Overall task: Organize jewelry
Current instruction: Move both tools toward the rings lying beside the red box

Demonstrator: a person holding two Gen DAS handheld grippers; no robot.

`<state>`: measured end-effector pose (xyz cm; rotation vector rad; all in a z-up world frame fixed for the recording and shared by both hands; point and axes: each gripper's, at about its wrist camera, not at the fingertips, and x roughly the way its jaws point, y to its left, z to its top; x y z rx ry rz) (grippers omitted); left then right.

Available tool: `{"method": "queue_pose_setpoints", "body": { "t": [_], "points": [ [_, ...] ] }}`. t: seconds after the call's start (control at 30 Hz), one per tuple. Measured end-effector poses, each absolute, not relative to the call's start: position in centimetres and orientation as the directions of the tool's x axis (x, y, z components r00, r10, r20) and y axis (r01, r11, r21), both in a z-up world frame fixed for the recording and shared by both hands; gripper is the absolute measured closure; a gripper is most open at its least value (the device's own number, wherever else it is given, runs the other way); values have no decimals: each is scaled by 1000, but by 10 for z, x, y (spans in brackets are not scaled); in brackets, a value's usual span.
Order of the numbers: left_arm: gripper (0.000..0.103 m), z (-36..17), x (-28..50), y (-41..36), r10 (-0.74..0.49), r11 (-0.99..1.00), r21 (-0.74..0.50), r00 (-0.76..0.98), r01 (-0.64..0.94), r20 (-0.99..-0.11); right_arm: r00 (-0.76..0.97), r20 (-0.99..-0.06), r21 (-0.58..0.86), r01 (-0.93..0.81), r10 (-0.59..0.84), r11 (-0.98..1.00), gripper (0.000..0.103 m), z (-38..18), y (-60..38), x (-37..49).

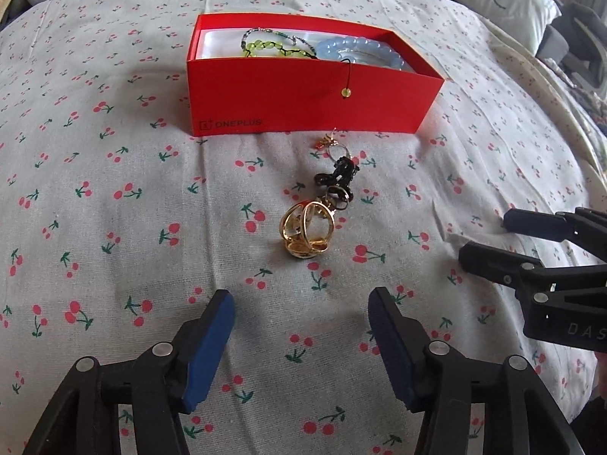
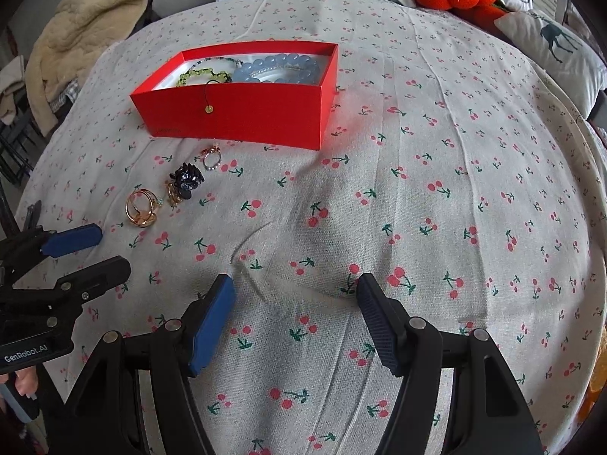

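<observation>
Gold ring (image 1: 308,234) just ahead of gaping left claw (image 1: 301,303)

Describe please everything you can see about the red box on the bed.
The red box is a lidless rectangular carton, cardboard by its look, with a white lining and "ONEPLUS" printed low on its near wall. It sits flat on the cherry-print sheet. Inside lie a pale blue bead bracelet, a green bead bracelet and a thin dark beaded chain. A black cord with a yellow bead hangs over the near wall. Rings lie in front. No hand-held gripper touches it.
</observation>
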<state>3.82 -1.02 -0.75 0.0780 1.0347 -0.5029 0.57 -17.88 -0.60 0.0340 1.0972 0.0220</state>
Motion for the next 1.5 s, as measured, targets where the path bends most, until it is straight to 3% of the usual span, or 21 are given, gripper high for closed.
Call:
{"method": "queue_pose_setpoints", "body": {
  "t": [0.27, 0.4, 0.53, 0.73, 1.37, 1.4, 1.43, 1.5],
  "points": [
    [56, -9, 49, -21, -362, 889, -178, 410, 421, -837, 458, -887, 63, -10, 60, 998, 32, -7, -183, 3],
    [70, -10, 53, -29, -362, 889, -179, 407, 421, -839, 458, -887, 64, -9, 61, 998, 31, -7, -184, 3],
    [94, -11, 55, -30, -330, 902, -153, 417, 404, -847, 461, -885, 62, -11, 60, 998, 31, -7, -184, 3],
    [102, -10, 54, -14, -315, 920, -161, 428, 358, -847, 459, -887, 58, -3, 52, 998, 31, -7, -182, 4],
    [102, -7, 47, 23, -343, 919, -194, 453, 343, -823, 472, -881, 35, 24, 20, 999, 31, -9, -175, 11],
    [97, -6, 48, 18, -353, 914, -199, 447, 355, -822, 473, -881, 34, 22, 20, 999, 30, -8, -175, 11],
    [83, -6, 50, 13, -366, 907, -210, 437, 365, -822, 473, -881, 35, 21, 20, 999, 30, -8, -175, 10],
    [64, -6, 53, 4, -380, 901, -223, 429, 372, -820, 473, -881, 39, 21, 25, 999, 30, -8, -176, 10]
  ]
}}
